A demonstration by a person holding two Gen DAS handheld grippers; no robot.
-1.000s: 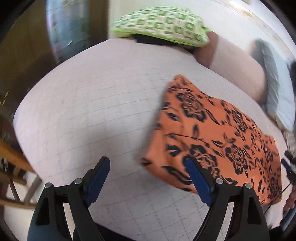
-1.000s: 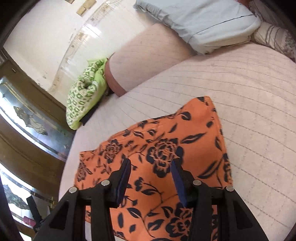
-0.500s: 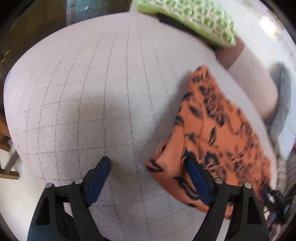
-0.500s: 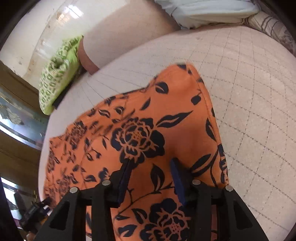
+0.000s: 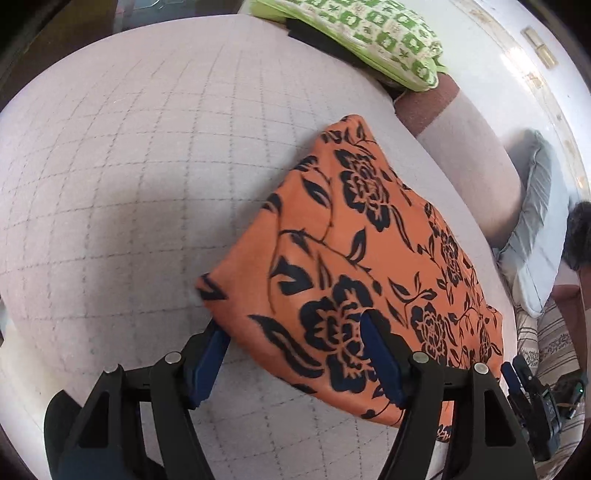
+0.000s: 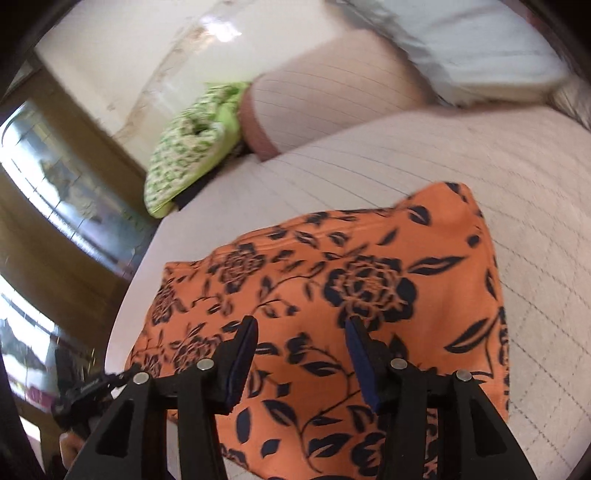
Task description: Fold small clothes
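Observation:
An orange cloth [image 5: 369,258] with a black flower print lies spread on the pale quilted bed [image 5: 129,184]. My left gripper [image 5: 295,354] is down at the cloth's near corner. Its jaws are closing: the left pad is at the cloth's edge and the right pad lies on top of the print. The corner sits between the pads, unpinched. In the right wrist view the orange cloth [image 6: 369,280] fills the middle. My right gripper [image 6: 301,354] hangs open just over its near part, with nothing pinched. The left gripper [image 6: 85,391] shows at the cloth's far left edge.
A green patterned pillow [image 5: 369,33] lies at the head of the bed against a pinkish bolster [image 5: 472,155]. A grey-white pillow [image 5: 535,240] and striped fabric [image 5: 550,332] lie to the right. A wooden cabinet with glass [image 6: 55,192] stands beyond the bed's left side.
The left gripper dropped toward the cloth's near corner and its jaws narrowed around it. The right gripper slid and rolled a little above the cloth, its gap about the same.

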